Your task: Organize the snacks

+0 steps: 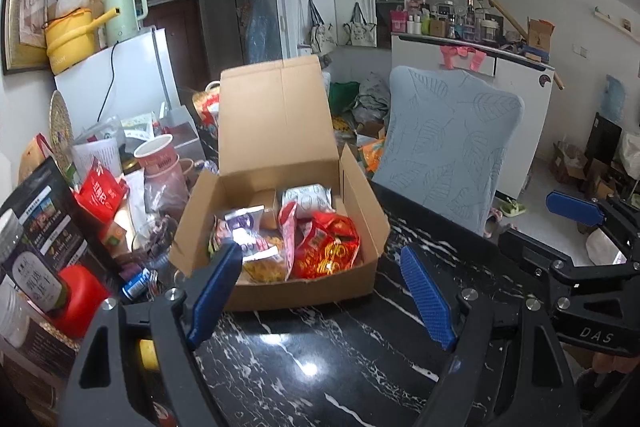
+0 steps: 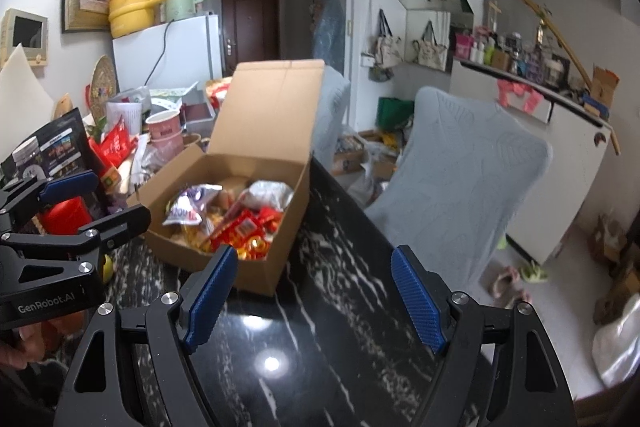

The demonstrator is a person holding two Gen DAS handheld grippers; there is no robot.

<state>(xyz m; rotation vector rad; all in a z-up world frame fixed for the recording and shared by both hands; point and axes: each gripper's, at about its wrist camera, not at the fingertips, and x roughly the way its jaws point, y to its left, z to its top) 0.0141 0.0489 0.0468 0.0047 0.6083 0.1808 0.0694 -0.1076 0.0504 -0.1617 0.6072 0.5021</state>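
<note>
An open cardboard box (image 1: 276,115) (image 2: 272,107) stands on the black marble table (image 1: 320,367) (image 2: 304,355) with its lid upright. Inside lie several snack packets: a red one (image 1: 332,247) (image 2: 248,227), a silver-white one (image 1: 306,199) (image 2: 268,193) and a purple-silver one (image 1: 244,227) (image 2: 188,205). My left gripper (image 1: 320,287) (image 2: 96,205) hovers open just in front of the box, nothing between its blue pads. My right gripper (image 2: 314,291) (image 1: 560,231) is open and empty too, at the box's near right corner.
Clutter crowds the table left of the box: a black pouch (image 1: 44,211), a red container (image 1: 80,291), a pink cup (image 1: 158,155), a blue can (image 1: 136,285). A chair with a pale blue cover (image 1: 448,147) (image 2: 460,167) stands at the table's right edge. A white fridge (image 1: 120,79) stands behind.
</note>
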